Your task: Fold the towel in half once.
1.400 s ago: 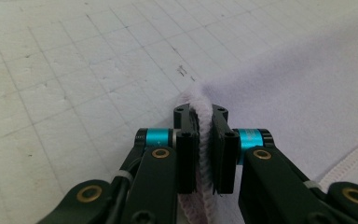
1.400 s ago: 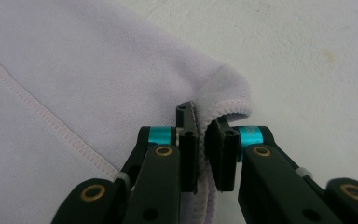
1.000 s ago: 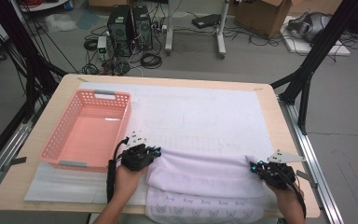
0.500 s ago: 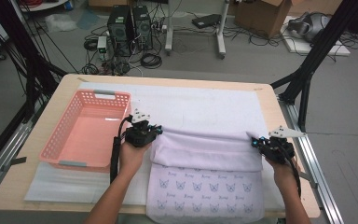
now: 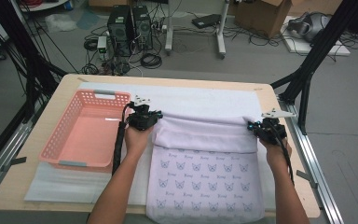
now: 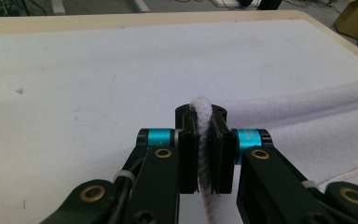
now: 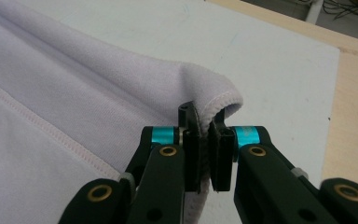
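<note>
A pale lilac towel (image 5: 205,172) with a small printed pattern lies on the table's near half, its far part rolled over into a thick fold (image 5: 205,133). My left gripper (image 5: 144,116) is shut on the fold's left corner; in the left gripper view the towel's edge (image 6: 203,140) is pinched between the jaws of this gripper (image 6: 203,149). My right gripper (image 5: 265,128) is shut on the right corner, and the right gripper view shows the towel's hemmed edge (image 7: 214,102) clamped by my right gripper (image 7: 205,149).
An empty pink basket (image 5: 86,133) stands left of the towel, close to my left hand. A white mat (image 5: 200,100) covers the wooden table (image 5: 168,80). Black frame legs stand at both sides, and cables and computers lie on the floor beyond.
Both grippers have moved away from the person toward the table's far side, pulling the towel's fold along. More of the patterned side now lies flat behind them.
</note>
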{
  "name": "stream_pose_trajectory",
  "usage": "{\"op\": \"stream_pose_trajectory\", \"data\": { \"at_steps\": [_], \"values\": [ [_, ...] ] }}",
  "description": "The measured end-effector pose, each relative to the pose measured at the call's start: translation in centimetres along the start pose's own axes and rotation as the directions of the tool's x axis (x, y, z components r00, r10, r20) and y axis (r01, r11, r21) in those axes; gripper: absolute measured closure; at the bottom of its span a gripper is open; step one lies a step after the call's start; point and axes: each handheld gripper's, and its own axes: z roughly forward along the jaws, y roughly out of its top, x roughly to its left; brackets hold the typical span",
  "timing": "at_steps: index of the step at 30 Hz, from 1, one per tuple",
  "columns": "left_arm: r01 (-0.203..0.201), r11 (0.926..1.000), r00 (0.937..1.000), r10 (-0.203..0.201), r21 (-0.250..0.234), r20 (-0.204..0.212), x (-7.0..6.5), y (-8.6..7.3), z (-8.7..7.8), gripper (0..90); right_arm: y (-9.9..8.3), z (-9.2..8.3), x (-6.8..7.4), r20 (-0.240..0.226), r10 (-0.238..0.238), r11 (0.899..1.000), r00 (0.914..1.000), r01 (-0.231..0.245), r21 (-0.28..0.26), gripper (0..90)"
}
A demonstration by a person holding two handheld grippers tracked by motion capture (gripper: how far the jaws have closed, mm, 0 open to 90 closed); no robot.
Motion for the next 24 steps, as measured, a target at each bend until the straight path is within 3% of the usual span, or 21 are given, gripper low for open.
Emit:
{"op": "stream_pose_trajectory", "data": {
  "at_steps": [5, 8, 9, 10, 12, 15, 18, 21, 24],
  "values": [
    [0.006, 0.9994, 1.0, -0.006, -0.034, -0.002, 0.5, 0.3, 0.2, 83.7, 0.8, 0.8, -0.2, 0.021, 0.001, 1.0, 0.9998, -0.001, -0.012, 86.2],
    [0.034, 0.9994, 0.9993, -0.034, 0.008, 0.015, 0.9, -0.2, 0.6, 82.3, 1.1, 1.2, -0.1, 0.026, 0.025, 0.999, 0.9994, -0.024, -0.023, 85.5],
    [0.022, 0.9994, 0.9996, -0.022, 0.028, 0.015, 0.9, -0.4, 0.7, 80.4, 1.1, 1.4, 0.0, 0.028, 0.035, 0.999, 0.999, -0.035, -0.025, 83.1],
    [0.002, 0.9991, 0.9999, -0.002, 0.041, 0.01, 0.8, -0.7, 0.7, 77.1, 1.0, 1.5, 0.0, 0.019, 0.053, 0.998, 0.9984, -0.053, -0.021, 77.2],
    [0.008, 0.9996, 0.9998, -0.009, 0.027, 0.018, 0.8, -1.2, 0.3, 68.9, 0.7, 1.8, 0.0, 0.01, 0.085, 0.996, 0.9964, -0.085, 0.005, 67.1],
    [0.014, 0.9999, 0.9991, -0.014, 0.01, 0.04, 0.7, -1.7, -0.4, 65.7, 0.2, 1.6, -0.1, 0.0, 0.111, 0.994, 0.9938, -0.111, 0.019, 65.6],
    [-0.002, 1.0, 0.9974, 0.002, 0.007, 0.071, 0.3, -2.3, -0.8, 64.1, -0.3, 1.1, -0.4, -0.041, 0.15, 0.988, 0.9878, -0.149, 0.026, 65.6],
    [-0.013, 0.9989, 0.9932, 0.008, 0.045, 0.116, -0.1, -2.6, -0.9, 61.9, -1.0, 0.5, -0.4, -0.072, 0.168, 0.985, 0.9831, -0.164, 0.057, 65.8],
    [-0.029, 0.997, 0.9906, 0.019, 0.072, 0.135, -0.7, -2.8, -1.0, 61.0, -1.9, 0.3, -0.5, -0.096, 0.182, 0.979, 0.9786, -0.171, 0.109, 65.4]
  ]
}}
